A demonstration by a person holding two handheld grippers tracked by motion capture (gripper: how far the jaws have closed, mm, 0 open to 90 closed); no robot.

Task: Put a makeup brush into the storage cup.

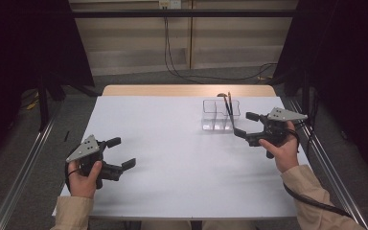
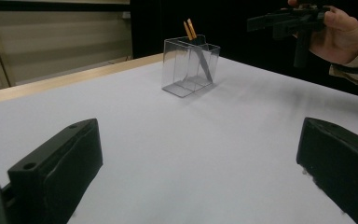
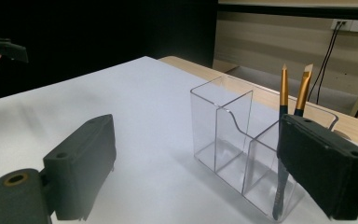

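Right gripper view looks along spread black jaws at a clear acrylic organizer (image 3: 242, 140) with three compartments; it stands just ahead of the fingertips on the white table (image 3: 121, 107). Two brushes (image 3: 291, 93) with golden ferrules and dark handles lean in the compartment nearest the right-hand jaw. High view shows the right gripper (image 1: 247, 125) held level, pointing at the organizer, nothing pinched. The left gripper (image 1: 121, 152) rests low over the table, well apart from the organizer, its jaws wide and empty.
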